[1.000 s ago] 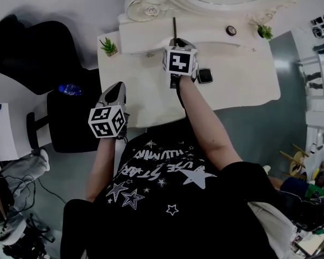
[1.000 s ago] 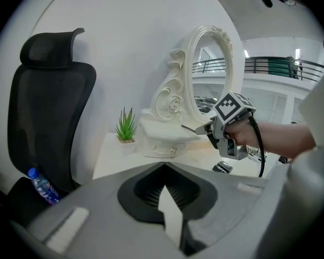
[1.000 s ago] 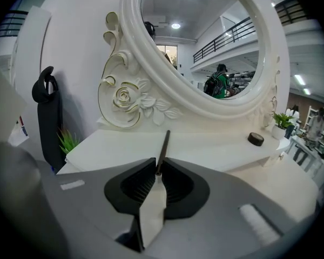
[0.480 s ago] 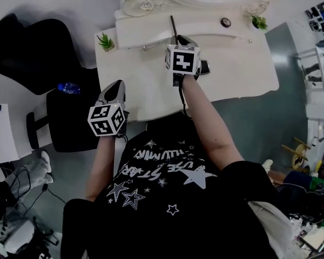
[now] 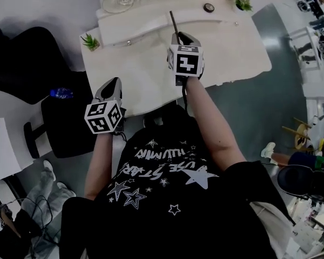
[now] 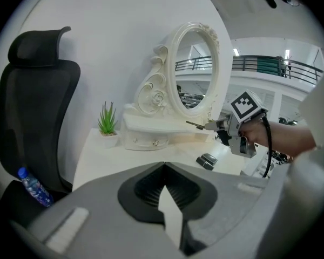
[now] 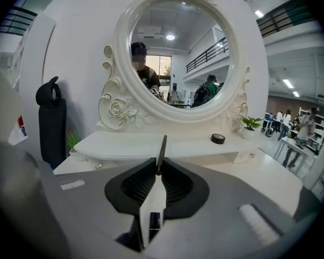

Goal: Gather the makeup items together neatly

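My right gripper (image 5: 178, 36) hangs over the middle of the white vanity table (image 5: 135, 74), shut on a thin dark makeup pencil (image 5: 173, 23) that sticks out past its tips toward the mirror. In the right gripper view the pencil (image 7: 161, 151) stands upright between the closed jaws of the right gripper (image 7: 159, 172). Two dark compacts (image 6: 208, 161) lie on the table below the right gripper (image 6: 218, 126). A small round black pot (image 5: 208, 7) sits on the raised shelf. My left gripper (image 5: 112, 83) is shut and empty at the table's front left edge.
An ornate white mirror (image 7: 178, 53) stands on the shelf, with small potted plants at the left (image 5: 89, 40) and right (image 5: 241, 4) ends. A black office chair (image 5: 21, 63) stands left of the table, with a blue-capped bottle (image 5: 60, 93) beside it.
My right gripper has carried the pencil to the right across the table, and in the head view it now covers the dark compact. The left gripper has shifted slightly along the table's front edge.
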Motion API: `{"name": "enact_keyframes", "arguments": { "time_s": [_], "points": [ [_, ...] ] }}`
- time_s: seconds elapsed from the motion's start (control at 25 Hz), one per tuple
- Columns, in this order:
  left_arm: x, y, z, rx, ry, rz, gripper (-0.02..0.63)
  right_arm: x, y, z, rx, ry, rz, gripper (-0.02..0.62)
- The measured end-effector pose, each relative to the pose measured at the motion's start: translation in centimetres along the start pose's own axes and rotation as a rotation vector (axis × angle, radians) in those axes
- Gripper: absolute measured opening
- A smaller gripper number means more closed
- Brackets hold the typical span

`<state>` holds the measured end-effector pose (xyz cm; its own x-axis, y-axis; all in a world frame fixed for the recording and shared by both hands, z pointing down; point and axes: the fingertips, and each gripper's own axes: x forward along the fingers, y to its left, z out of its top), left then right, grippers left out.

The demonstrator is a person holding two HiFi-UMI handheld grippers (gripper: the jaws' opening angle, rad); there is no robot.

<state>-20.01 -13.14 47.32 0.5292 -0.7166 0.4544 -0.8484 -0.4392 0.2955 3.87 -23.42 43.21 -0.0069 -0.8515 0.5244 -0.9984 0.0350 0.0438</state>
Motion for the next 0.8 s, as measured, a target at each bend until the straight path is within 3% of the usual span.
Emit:
{"name": "enact_keyframes", "arguments": {
  "time_s": [0.44, 0.8],
  "points": [
    [4.3, -5.2, -0.3, 0.048, 0.055, -0.097, 0.002, -2.9, -8.8, -4.1, 0.032, 0.002, -0.081, 0.063],
    [7.2, -8.2, 0.0, 0.060, 0.077, -0.085, 0.002, -2.0, -13.6, -7.7, -0.019, 0.043, -0.065, 0.063]
  ]
}}
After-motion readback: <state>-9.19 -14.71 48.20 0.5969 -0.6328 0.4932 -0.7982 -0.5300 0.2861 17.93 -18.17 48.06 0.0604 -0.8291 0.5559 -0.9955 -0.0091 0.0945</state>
